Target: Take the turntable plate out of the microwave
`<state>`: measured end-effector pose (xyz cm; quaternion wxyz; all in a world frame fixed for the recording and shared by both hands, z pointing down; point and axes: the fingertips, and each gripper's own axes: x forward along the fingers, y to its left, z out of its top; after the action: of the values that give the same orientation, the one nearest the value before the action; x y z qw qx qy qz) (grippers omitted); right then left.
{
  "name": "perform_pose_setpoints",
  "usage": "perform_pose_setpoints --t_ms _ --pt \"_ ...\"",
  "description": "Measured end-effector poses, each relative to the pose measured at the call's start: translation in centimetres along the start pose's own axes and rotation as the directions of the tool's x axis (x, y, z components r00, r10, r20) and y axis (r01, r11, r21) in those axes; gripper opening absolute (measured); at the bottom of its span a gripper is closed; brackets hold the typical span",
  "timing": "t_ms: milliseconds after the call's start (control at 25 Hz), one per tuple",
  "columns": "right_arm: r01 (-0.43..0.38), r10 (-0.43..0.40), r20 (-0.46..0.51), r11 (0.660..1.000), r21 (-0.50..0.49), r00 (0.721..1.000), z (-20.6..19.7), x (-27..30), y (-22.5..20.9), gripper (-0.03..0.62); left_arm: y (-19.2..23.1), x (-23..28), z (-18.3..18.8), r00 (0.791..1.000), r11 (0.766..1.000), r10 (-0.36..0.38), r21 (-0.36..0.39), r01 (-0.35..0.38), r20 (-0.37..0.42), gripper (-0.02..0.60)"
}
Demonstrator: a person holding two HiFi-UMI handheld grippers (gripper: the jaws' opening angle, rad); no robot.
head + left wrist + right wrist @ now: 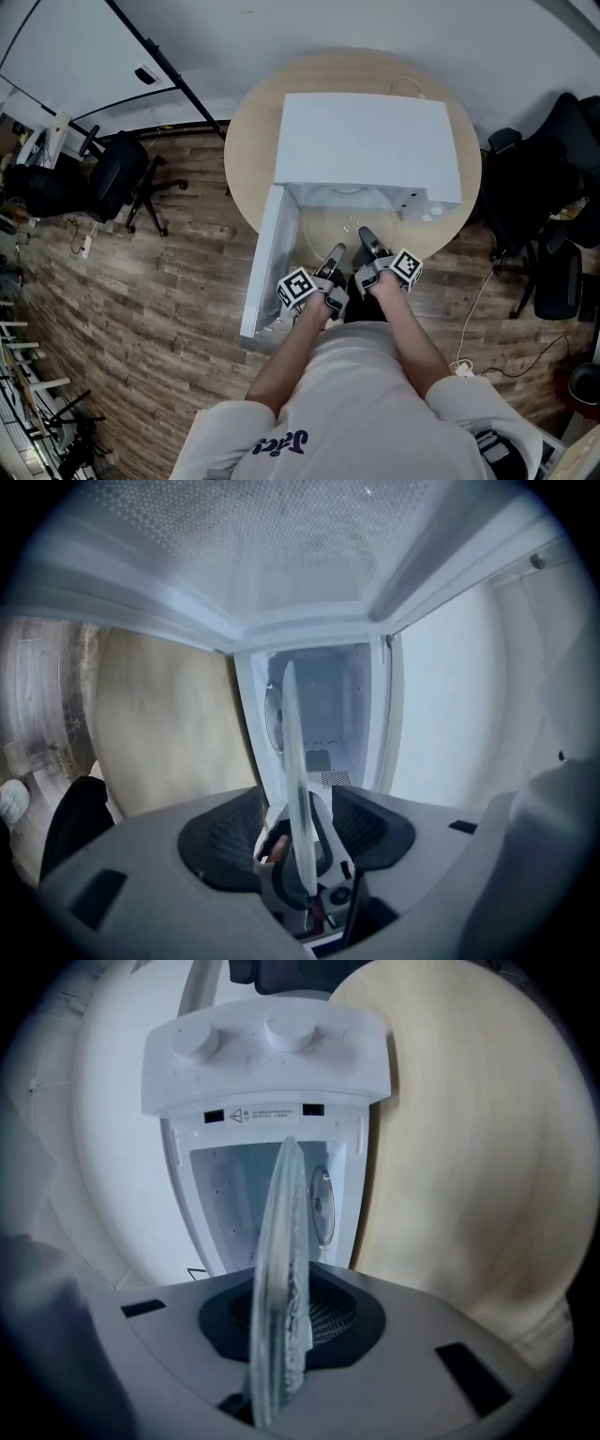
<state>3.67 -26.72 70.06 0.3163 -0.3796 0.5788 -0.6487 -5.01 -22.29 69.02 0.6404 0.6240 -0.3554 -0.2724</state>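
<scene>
Head view: the white microwave (366,141) sits on a round table (246,131). Its door (265,267) is swung open at 9 o'clock of the cavity. The glass plate (323,230) lies roughly level at the cavity mouth, mostly on its 6 o'clock side, over the table's near rim. We cannot tell whether its far rim is still inside. Both grippers reach it from 6 o'clock, side by side.

Left gripper (335,251): in its own view the jaws stand wide. The plate's rim runs edge-on between them, and we see a gap to each pad, so it has no grip.

Right gripper (367,236), at 3 o'clock of the left: in its own view the jaws are drawn in on the rim with the pads against the glass, so it is clamping the plate. The microwave's knobs (291,1030) show at 12 o'clock, above the open cavity.

A dark chair (122,178) stands at 9 o'clock of the table.
</scene>
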Motion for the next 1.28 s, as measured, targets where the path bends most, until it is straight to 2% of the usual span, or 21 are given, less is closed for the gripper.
perform_pose_setpoints --t_ms 120,240,360,520,640,1000,1280 --pt "0.003 -0.003 -0.007 1.000 0.008 1.000 -1.1 -2.0 1.1 0.054 -1.1 -0.6 -0.1 0.999 0.999 -0.038 -0.020 0.038 0.011 0.216" --pt "0.015 -0.016 -0.028 0.999 -0.049 0.999 -1.9 -4.0 2.7 0.054 -2.6 -1.1 -0.4 0.997 0.996 -0.082 -0.044 0.082 0.017 0.216" --pt "-0.020 0.017 -0.040 0.996 -0.083 0.999 -2.8 -5.6 4.7 0.054 -3.8 -1.9 -0.6 0.996 0.994 -0.089 -0.065 0.090 0.025 0.212" --pt "-0.057 0.055 -0.028 0.997 -0.054 0.998 -3.7 -7.7 6.6 0.054 -6.0 -2.8 -0.3 0.995 0.995 -0.094 -0.036 0.096 0.045 0.149" --pt "-0.065 0.064 -0.017 0.997 -0.035 0.998 -4.3 -9.2 7.8 0.054 -7.9 -3.6 -0.8 0.994 0.994 -0.103 -0.021 0.104 0.039 0.077" --pt "-0.077 0.075 -0.030 0.993 -0.085 0.997 -5.6 -11.4 12.5 0.055 -12.2 -5.6 -2.0 0.990 0.987 -0.141 -0.071 0.142 0.019 0.064" --pt "-0.117 0.113 -0.034 0.985 -0.126 0.993 -5.4 -12.5 14.0 0.057 -14.2 -5.9 -2.9 0.981 0.981 -0.191 -0.038 0.192 0.011 0.064"
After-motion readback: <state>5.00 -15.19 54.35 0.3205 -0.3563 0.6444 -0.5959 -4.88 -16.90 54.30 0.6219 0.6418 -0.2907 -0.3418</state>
